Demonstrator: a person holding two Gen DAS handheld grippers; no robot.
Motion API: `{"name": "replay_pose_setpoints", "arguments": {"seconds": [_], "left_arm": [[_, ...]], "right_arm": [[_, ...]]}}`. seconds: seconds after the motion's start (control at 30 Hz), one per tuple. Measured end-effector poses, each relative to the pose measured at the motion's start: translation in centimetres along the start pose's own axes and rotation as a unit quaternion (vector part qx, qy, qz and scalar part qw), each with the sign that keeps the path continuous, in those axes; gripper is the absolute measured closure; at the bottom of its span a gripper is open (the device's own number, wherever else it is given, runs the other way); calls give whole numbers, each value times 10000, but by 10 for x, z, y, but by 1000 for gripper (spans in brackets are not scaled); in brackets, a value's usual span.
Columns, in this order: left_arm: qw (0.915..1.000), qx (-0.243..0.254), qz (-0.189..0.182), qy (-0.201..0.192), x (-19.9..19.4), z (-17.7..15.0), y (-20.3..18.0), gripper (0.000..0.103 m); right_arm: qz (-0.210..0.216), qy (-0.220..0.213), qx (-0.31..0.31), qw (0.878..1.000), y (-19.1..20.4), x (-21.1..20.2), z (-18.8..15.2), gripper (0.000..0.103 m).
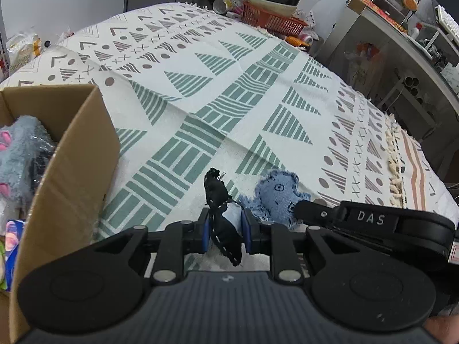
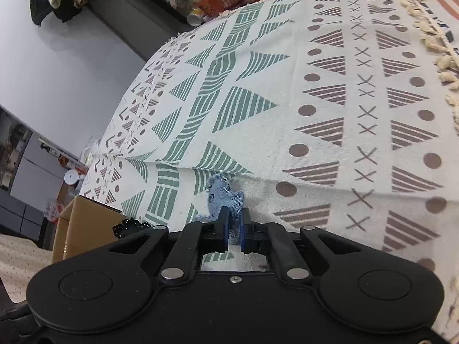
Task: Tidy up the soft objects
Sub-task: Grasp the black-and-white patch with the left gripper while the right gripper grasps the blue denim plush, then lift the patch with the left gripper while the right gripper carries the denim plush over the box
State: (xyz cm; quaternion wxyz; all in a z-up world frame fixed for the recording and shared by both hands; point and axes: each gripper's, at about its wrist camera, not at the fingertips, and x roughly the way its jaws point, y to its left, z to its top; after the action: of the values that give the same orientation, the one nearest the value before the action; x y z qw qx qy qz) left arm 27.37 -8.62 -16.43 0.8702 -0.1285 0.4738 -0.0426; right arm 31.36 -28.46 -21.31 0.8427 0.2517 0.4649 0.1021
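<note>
Holding one soft piece apiece, two hand-held grippers work at the near edge of a patterned tablecloth [image 1: 258,91]. The left gripper [image 1: 224,230] has its jaws closed narrowly on a black fabric strip [image 1: 222,223], which sticks up above them and hangs below. The right gripper [image 2: 235,226] pinches a frayed blue denim patch [image 2: 222,197] the same way. A cardboard box [image 1: 80,154] stands at the cloth's left edge with a grey plush toy [image 1: 23,152] and some wrapped items already inside, so the sorting looks well advanced. Two pieces appear left to go in; no other loose soft item shows on the cloth.
</note>
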Motion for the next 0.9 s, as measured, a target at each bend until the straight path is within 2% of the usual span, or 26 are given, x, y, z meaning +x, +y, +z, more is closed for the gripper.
{"name": "replay_pose_setpoints", "arguments": {"seconds": [0.27,0.37,0.5,0.6,0.73,0.9], "left_arm": [[9999,34,-87,-93,-13,-4,-1,82],[9999,72,-103,-83,-13,-5,-3,82],[9999,140,-56,-22,-6,-7,-4,82],[9998,154,-37,72,2,-9,-3,82],[9996,181,-15,224,13,-10,-2,82],[9993,124,3,341,21,-10,1,82]], "right_arm": [[284,-139,336,9989,-3,-29,-11,97],[389,-58,403,9984,-3,-34,-16,97],[214,162,371,9989,-1,-26,-20,97],[261,328,452,9981,-4,-19,-20,97],[519,492,493,9962,-2,-11,-21,90],[516,571,512,9957,-2,3,-16,82]]}}
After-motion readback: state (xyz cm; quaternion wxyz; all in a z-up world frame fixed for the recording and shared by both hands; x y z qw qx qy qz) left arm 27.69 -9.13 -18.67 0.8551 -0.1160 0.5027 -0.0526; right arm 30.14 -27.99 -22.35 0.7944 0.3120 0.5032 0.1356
